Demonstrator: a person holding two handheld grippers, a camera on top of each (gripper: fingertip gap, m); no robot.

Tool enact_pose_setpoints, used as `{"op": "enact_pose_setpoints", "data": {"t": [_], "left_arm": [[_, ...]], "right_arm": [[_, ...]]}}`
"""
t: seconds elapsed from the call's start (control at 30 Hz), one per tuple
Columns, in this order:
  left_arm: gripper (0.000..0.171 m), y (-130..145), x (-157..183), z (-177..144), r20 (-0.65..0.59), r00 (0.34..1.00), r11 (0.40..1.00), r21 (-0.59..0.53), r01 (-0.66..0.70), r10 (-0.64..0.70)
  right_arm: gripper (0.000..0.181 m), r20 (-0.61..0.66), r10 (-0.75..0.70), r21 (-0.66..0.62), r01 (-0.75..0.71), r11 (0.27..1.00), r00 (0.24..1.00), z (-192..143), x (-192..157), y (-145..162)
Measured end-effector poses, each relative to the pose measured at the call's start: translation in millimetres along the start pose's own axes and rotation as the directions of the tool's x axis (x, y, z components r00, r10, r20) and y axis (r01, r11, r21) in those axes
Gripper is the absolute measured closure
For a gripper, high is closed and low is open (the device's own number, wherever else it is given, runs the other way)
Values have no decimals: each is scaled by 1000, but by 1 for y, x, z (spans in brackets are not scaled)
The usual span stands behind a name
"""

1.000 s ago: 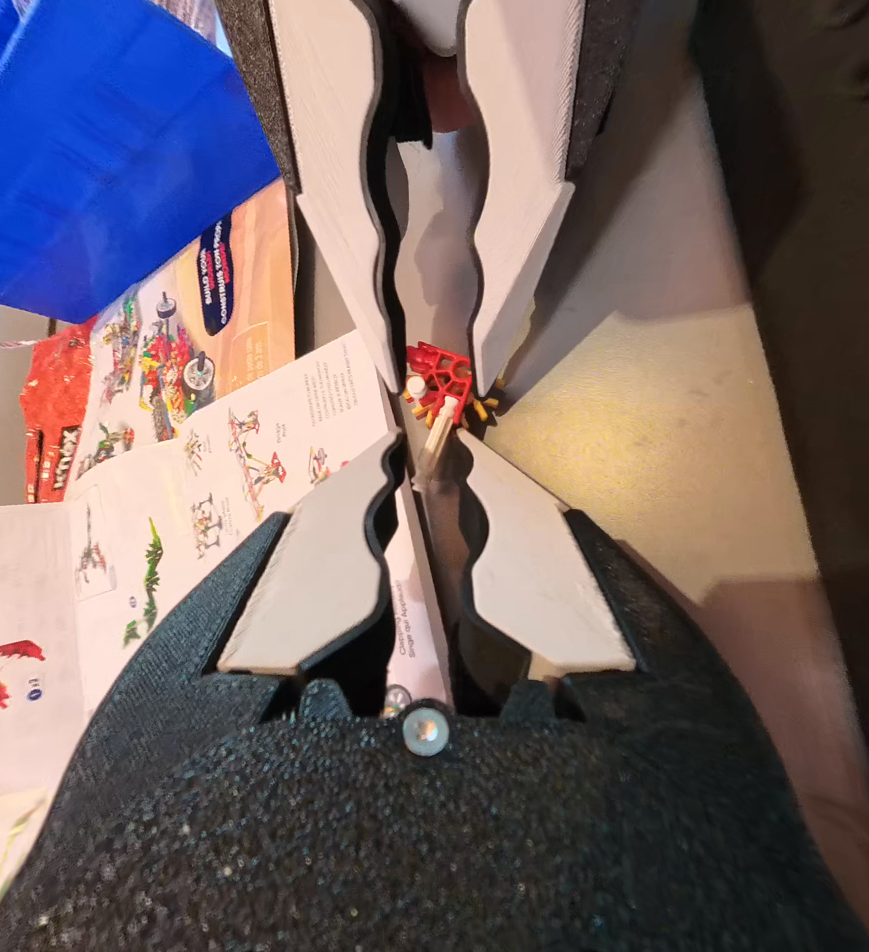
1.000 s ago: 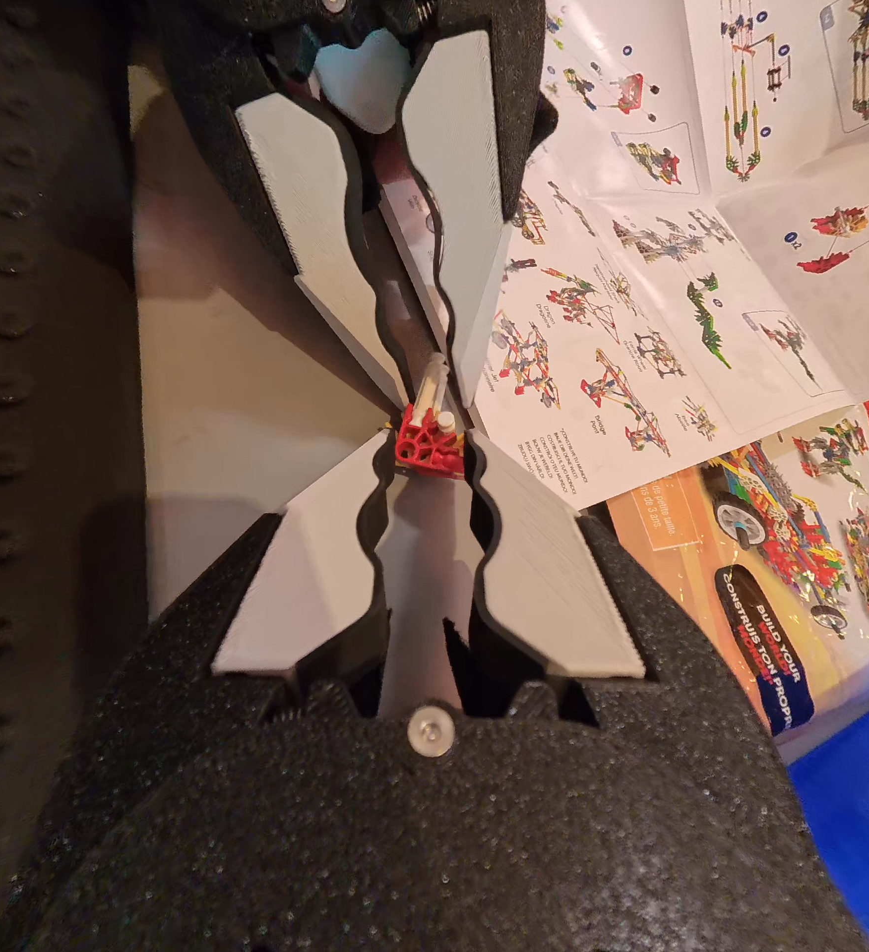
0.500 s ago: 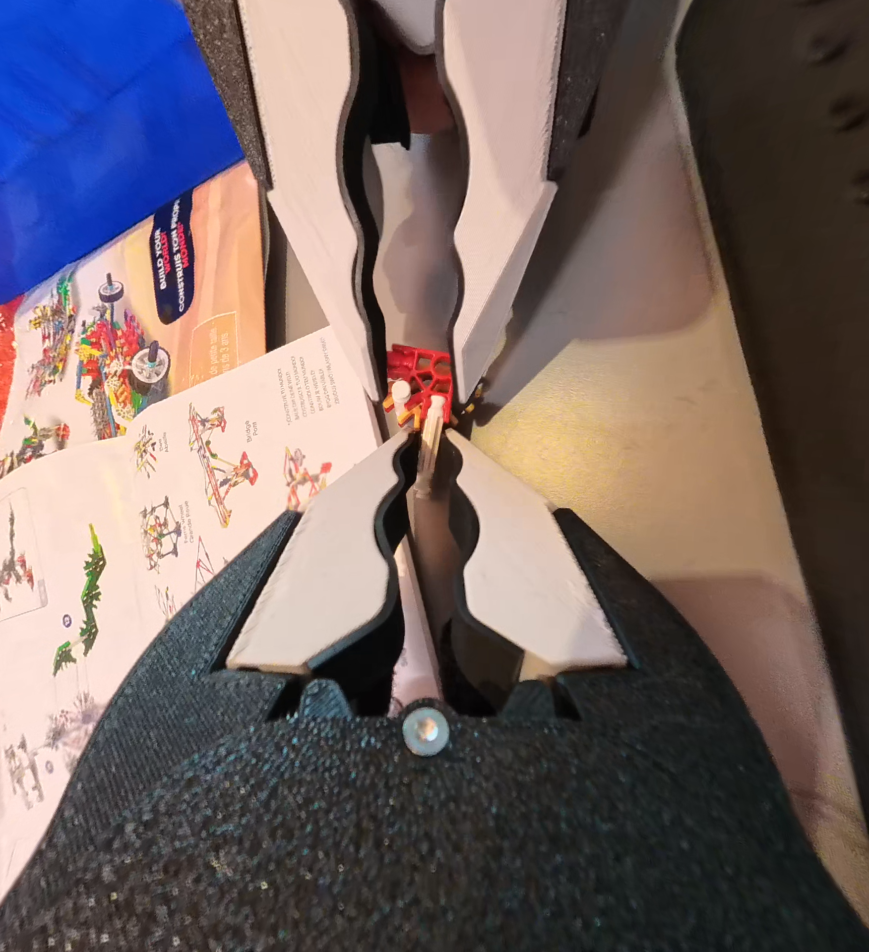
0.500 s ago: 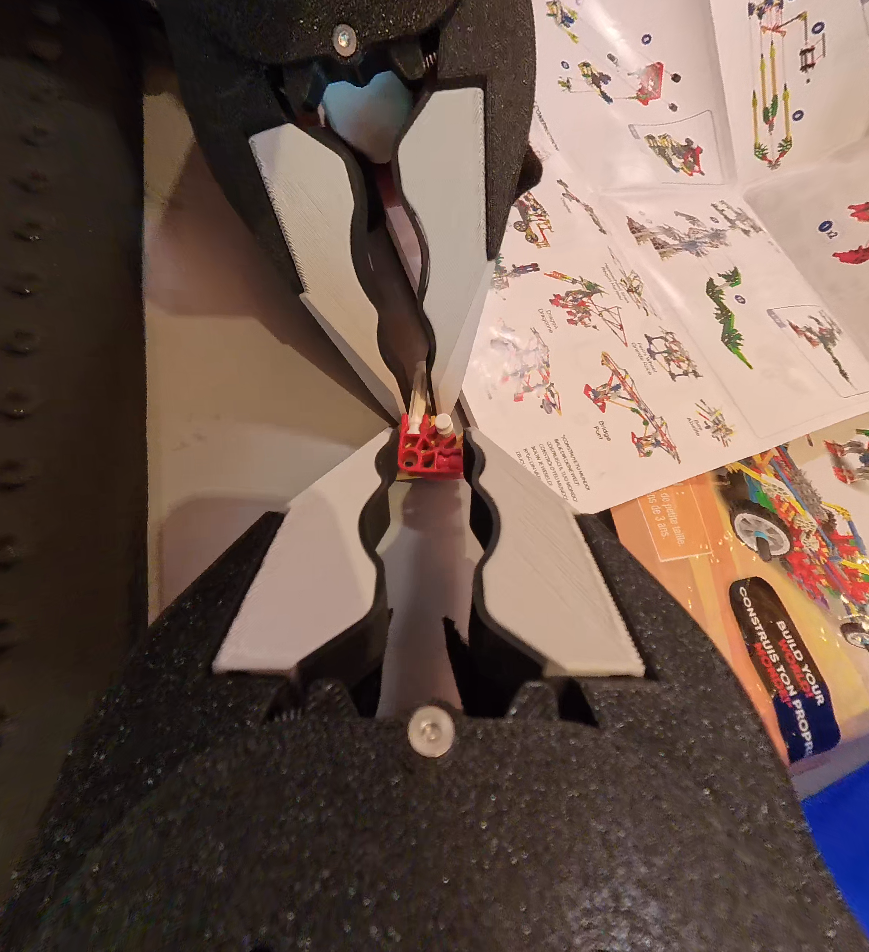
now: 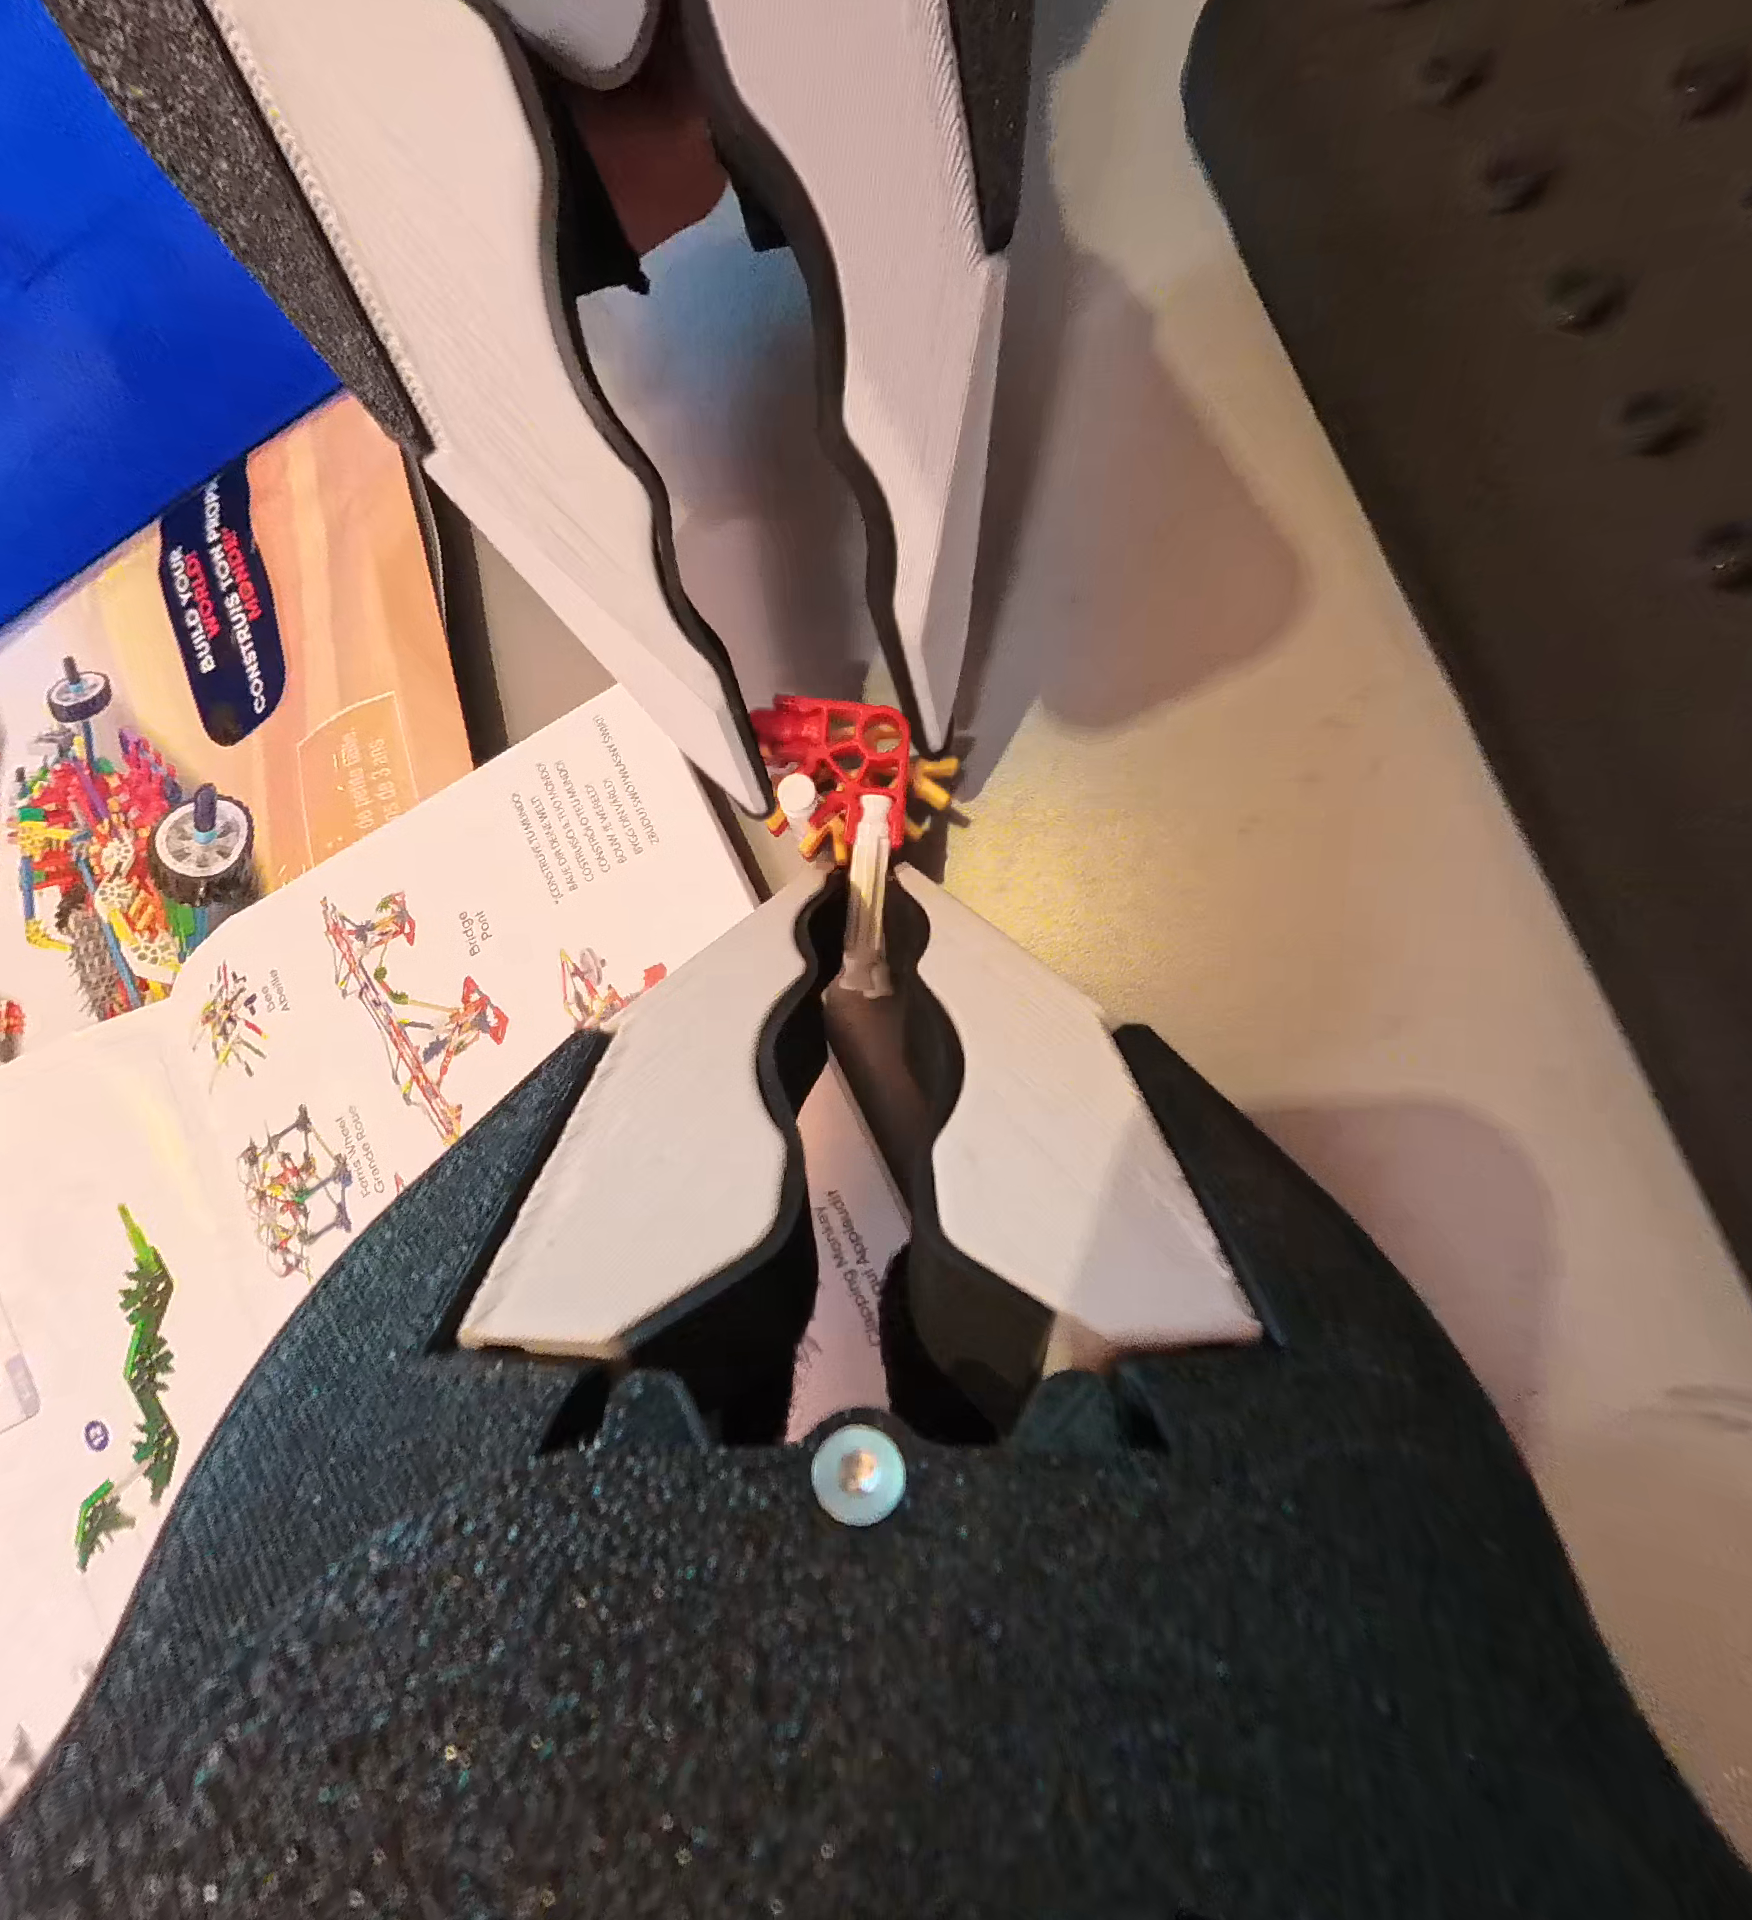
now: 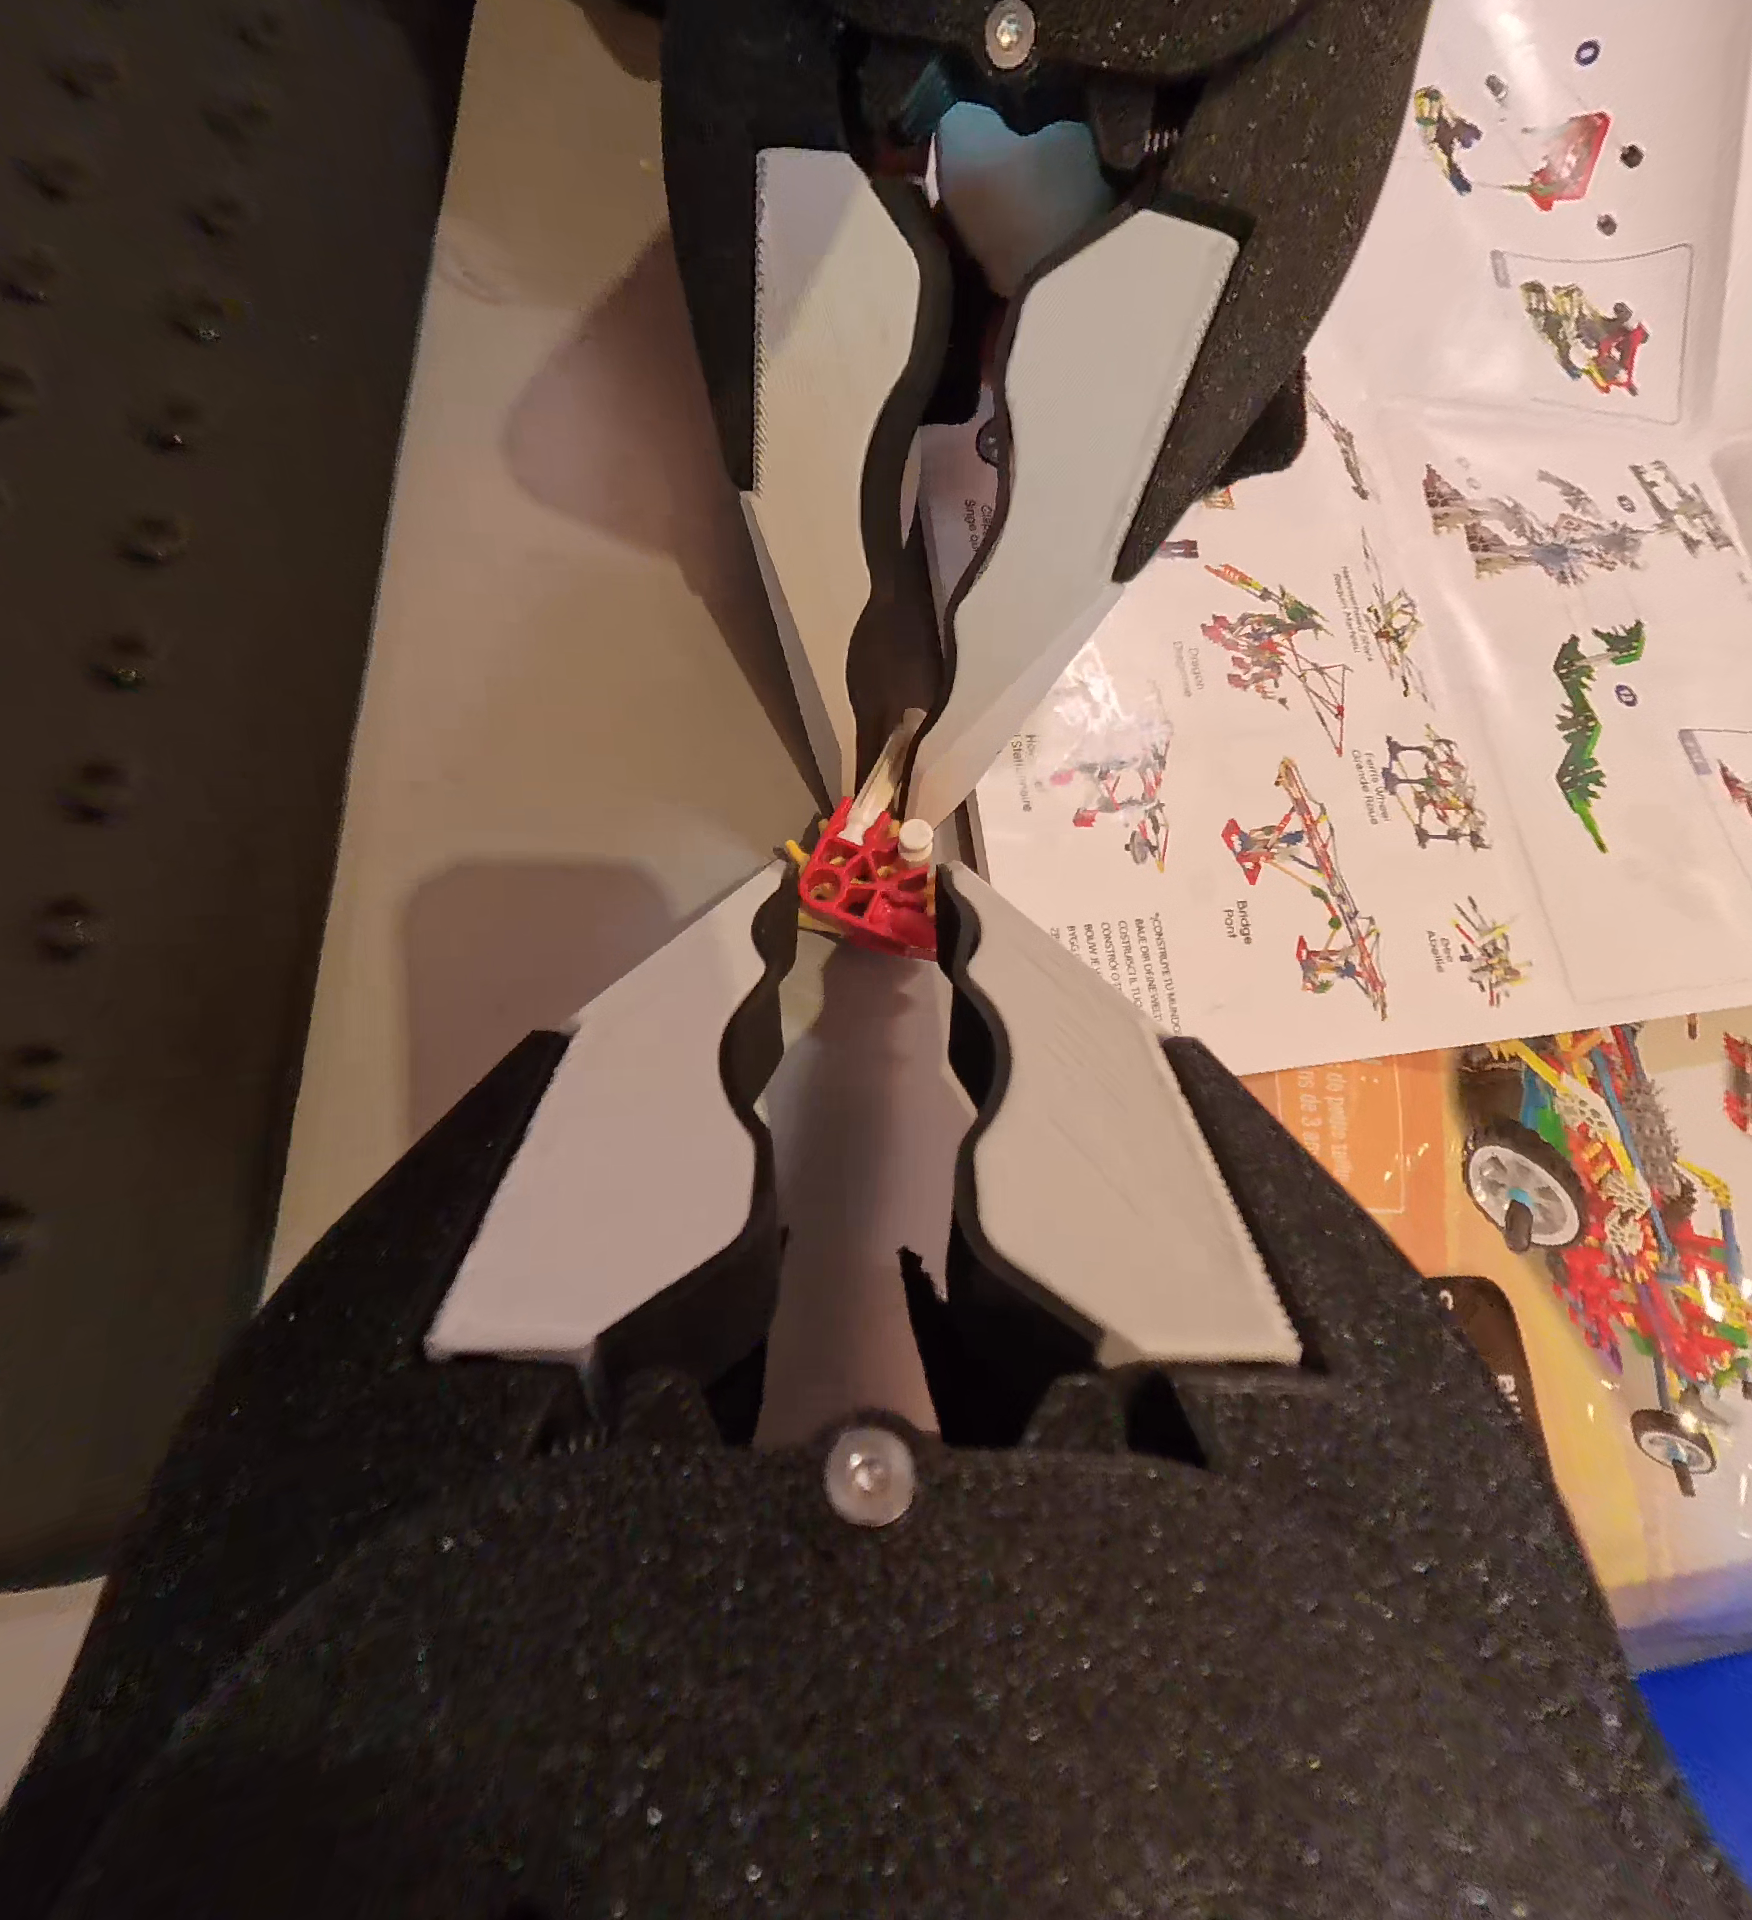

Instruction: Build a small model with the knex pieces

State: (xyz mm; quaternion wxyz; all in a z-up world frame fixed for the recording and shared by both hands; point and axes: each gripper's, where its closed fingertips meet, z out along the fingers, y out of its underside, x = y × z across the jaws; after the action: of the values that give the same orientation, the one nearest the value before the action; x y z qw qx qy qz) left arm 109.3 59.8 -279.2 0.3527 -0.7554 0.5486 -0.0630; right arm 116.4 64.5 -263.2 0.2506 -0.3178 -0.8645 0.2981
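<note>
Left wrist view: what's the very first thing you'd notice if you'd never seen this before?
Two grippers meet tip to tip in the middle: the left gripper pinches a white rod, and the right gripper clamps the red connector that the rod plugs into. On the left lies a colourful instruction sheet, with a bright blue bin in the upper left corner.

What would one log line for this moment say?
left claw: shut on white rod | right claw: shut on red connector | below: instruction sheet

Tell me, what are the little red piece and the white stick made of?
The red piece looks like hard, glossy plastic: bright, even colour and neat moulded holes. The white stick seems plastic too, smooth and slightly see-through, though it is small, so that is less sure.
</note>
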Motion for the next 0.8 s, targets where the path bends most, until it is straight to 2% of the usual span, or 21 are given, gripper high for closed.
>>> {"op": "enact_pose_setpoints", "data": {"t": [0.17, 0.67, 0.8], "left_arm": [[170, -1, -1, 2, -36, 999, 1000, 0, -10, 10], [170, 0, -7, 4, 6, 1000, 1000, -20, -4, 4], [168, 1, -9, 4, 6, 999, 999, -16, 37, -37]], "right_arm": [[152, 33, 25, -6, -24, 1000, 999, -4, 2, 2], [154, 71, 137, 79, -143, 987, 988, -4, 8, 5], [155, 82, 167, 111, -176, 978, 982, -2, 9, 3]]}}
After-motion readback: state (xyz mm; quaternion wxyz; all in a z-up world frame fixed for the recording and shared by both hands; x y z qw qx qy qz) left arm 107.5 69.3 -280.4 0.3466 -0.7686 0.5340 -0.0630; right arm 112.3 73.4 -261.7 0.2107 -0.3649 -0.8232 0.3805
